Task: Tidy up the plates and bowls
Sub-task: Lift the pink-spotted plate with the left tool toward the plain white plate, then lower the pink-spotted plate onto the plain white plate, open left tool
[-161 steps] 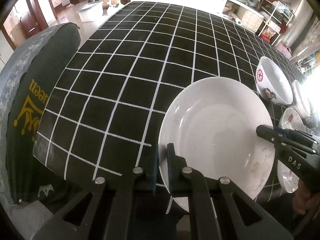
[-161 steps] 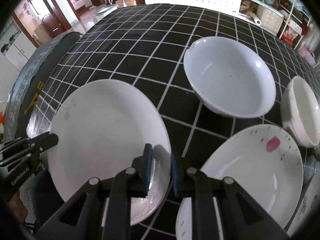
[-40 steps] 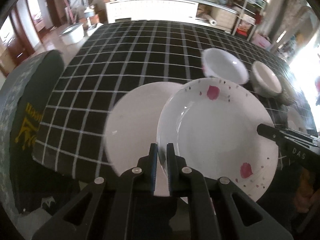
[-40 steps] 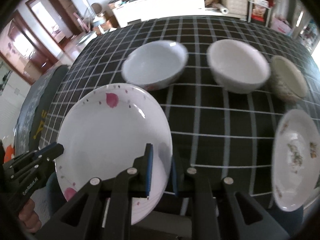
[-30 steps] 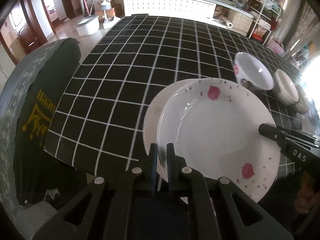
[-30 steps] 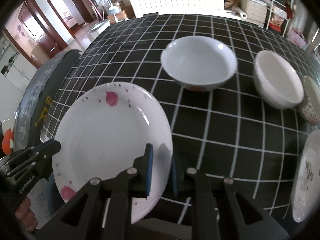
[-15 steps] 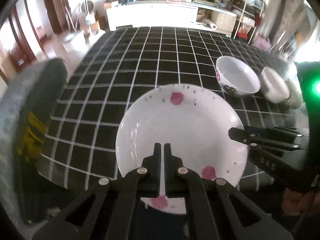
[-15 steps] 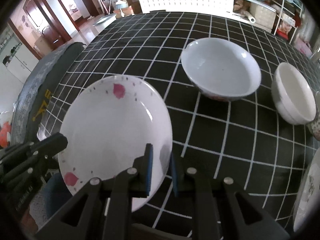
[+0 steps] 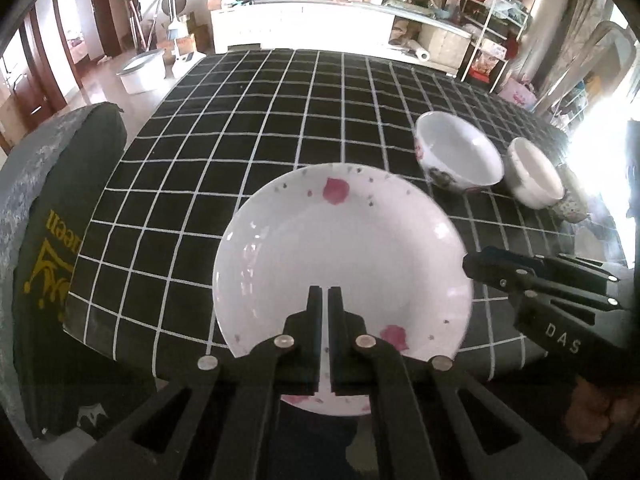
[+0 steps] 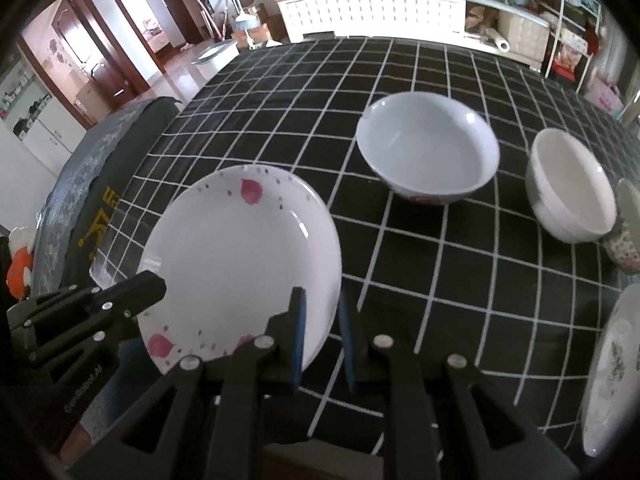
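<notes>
A white plate with pink petal marks [image 9: 340, 248] lies at the near edge of the black checked table [image 9: 280, 120]; it also shows in the right wrist view [image 10: 240, 260]. My left gripper [image 9: 324, 292] is shut just above the plate's near rim, with only a thin slit between its fingers. My right gripper [image 10: 322, 298] is open, its jaws astride the plate's right rim. A large white bowl [image 10: 428, 148] and a smaller white bowl [image 10: 570, 186] stand farther back on the right.
A patterned small bowl [image 10: 626, 228] sits beside the smaller bowl. A floral plate [image 10: 612, 368] lies at the right edge. A grey-green cushioned chair [image 9: 44, 220] stands off the table's left. The far half of the table is bare cloth.
The petal plate was carried over the plain white plate and set down on it, hiding it. My right gripper has opened off the rim. My left gripper has drawn back slightly.
</notes>
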Demonstrator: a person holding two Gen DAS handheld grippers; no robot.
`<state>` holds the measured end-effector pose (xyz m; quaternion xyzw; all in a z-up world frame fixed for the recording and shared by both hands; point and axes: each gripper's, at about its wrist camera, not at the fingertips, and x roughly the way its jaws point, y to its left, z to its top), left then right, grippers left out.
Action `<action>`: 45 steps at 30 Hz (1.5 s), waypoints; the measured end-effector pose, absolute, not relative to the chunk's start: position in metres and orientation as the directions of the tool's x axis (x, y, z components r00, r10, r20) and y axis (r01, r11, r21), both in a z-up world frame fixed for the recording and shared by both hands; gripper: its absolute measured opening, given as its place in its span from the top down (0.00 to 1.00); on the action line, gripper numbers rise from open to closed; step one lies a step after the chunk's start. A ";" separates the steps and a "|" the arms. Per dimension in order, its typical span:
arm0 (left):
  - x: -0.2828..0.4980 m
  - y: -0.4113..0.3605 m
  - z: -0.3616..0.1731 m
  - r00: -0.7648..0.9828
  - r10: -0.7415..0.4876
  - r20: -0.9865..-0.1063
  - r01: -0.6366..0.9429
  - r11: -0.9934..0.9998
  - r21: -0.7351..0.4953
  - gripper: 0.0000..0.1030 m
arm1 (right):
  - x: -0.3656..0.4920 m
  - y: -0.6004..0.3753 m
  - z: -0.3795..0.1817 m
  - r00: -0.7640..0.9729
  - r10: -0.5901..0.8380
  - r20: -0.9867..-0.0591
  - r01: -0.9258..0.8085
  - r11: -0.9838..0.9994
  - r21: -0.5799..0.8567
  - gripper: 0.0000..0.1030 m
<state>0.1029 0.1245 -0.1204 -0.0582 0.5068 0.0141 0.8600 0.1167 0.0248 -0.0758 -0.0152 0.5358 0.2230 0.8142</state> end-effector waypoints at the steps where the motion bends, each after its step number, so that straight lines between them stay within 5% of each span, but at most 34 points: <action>1: 0.100 0.122 -0.117 0.494 -0.043 -0.869 -0.076 0.993 -0.092 0.99 | 0.114 0.024 -0.072 0.332 0.348 -0.877 -0.380 0.900 0.214 0.79; 25: 0.067 0.028 -0.048 0.602 -0.135 -0.787 0.100 0.991 -0.094 0.99 | 0.061 -0.067 0.004 0.546 0.255 -0.798 -0.234 0.961 0.147 0.79; 45: 0.079 -0.085 -0.030 0.576 -0.216 -0.788 0.267 0.961 -0.069 0.99 | 0.045 -0.206 0.014 0.612 0.176 -0.771 -0.026 0.979 0.203 0.77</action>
